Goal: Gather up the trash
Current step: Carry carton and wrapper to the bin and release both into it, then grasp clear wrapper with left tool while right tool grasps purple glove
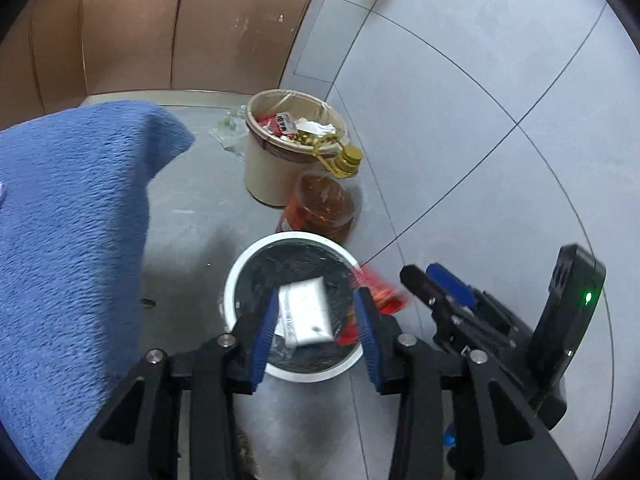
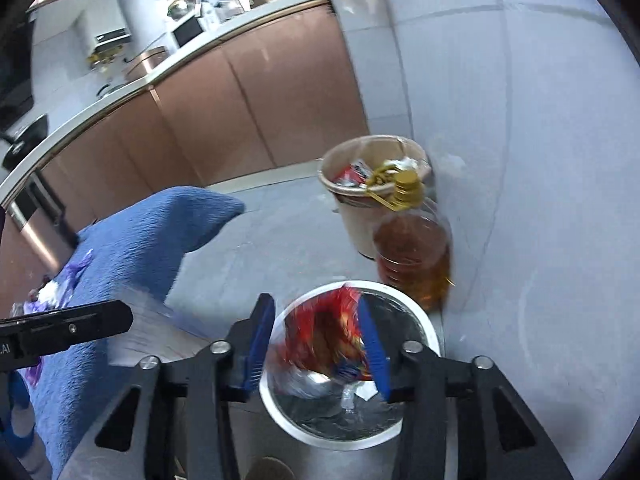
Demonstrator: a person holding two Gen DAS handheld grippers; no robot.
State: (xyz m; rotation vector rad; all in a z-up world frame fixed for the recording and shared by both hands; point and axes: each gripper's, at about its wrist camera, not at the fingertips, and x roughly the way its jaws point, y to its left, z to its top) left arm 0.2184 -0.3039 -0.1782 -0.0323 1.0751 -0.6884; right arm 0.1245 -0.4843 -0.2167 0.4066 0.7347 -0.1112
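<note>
A white-rimmed bin with a black liner [image 1: 248, 264] stands on the floor below both grippers; it also shows in the right wrist view [image 2: 424, 320]. My left gripper [image 1: 318, 308] is open above it, and a white crumpled packet [image 1: 306, 314] is between its blue pads, over the bin. My right gripper [image 2: 318, 334] is open too, with a blurred red snack wrapper [image 2: 324, 332] between its fingers above the bin. The wrapper shows as a red blur in the left wrist view [image 1: 380, 288].
A beige bin full of trash [image 1: 272, 168] and a bottle of amber oil with a gold cap [image 1: 324, 208] stand against the grey tiled wall. A blue cloth [image 1: 72, 240] covers a surface on the left. Brown cabinets [image 2: 248, 112] line the back.
</note>
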